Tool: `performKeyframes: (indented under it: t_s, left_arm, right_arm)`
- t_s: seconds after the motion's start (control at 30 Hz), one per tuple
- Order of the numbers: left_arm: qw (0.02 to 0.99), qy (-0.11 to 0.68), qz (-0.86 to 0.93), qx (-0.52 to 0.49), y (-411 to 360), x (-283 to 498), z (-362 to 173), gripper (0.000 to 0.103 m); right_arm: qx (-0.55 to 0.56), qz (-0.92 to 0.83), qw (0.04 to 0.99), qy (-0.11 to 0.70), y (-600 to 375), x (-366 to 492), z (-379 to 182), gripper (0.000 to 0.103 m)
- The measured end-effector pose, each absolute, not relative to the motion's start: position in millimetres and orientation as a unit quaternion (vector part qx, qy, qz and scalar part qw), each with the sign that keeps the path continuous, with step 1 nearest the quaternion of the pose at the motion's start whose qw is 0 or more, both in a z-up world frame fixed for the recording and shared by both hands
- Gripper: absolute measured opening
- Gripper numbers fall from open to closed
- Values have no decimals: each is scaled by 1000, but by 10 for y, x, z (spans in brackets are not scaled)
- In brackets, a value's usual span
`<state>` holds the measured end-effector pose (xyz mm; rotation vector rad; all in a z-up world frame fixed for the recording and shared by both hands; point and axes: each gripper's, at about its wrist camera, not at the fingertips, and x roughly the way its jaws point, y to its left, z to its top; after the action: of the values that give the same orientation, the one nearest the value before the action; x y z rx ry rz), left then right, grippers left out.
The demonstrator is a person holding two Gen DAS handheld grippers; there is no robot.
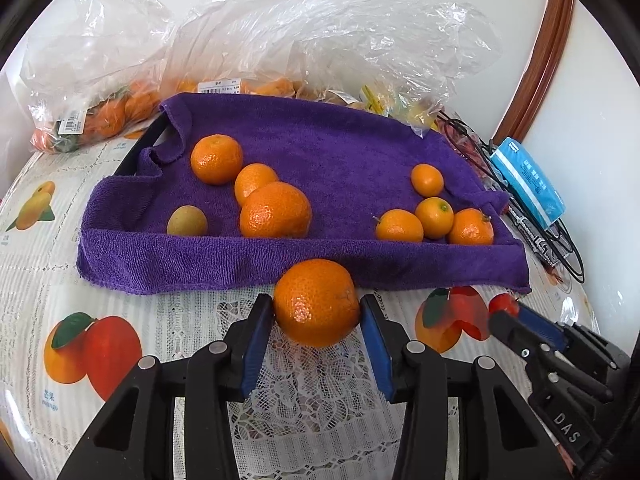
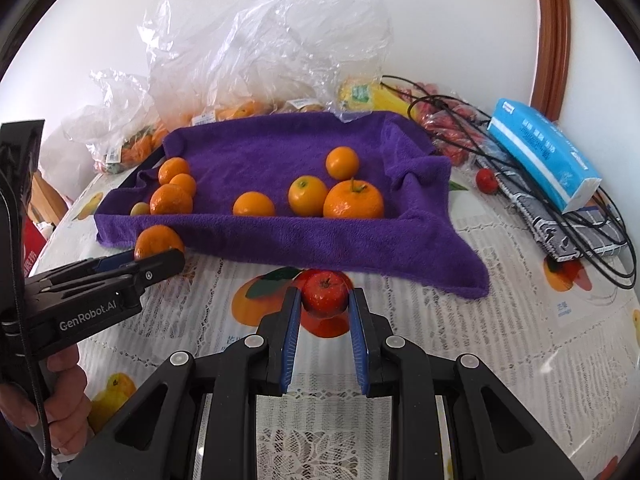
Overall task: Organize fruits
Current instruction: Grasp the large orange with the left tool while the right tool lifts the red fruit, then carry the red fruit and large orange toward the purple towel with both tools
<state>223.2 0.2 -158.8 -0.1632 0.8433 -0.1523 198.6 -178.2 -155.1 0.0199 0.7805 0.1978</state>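
We held a large orange (image 1: 316,303) clamped in the left tool (image 1: 317,312), low centre of frame, just before the purple towel (image 1: 320,152). Our right tool (image 2: 325,300) was clamped on a small red fruit (image 2: 325,290) above the counter (image 2: 500,340).

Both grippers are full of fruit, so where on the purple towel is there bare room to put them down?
Free: the purple towel middle, between the left orange cluster and the right cluster, plus the back strip. Crowded: both clusters.

Bright, even daylight in both views; soft shadows only. White wall (image 1: 592,80) blown out far right. Glare on plastic bags (image 2: 256,40) and tablecloth (image 2: 520,352). Strong fisheye bend, dark vignette at edges. Focus sharp overall.
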Motion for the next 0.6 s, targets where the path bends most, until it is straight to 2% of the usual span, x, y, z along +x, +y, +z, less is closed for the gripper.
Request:
performKeyframes:
  t_s: [0.6]
  left_arm:
    - [910, 399, -71, -87, 110, 2198, -1531, 42]
  right_arm:
    - [28, 109, 909, 400, -1809, 2094, -1687, 24]
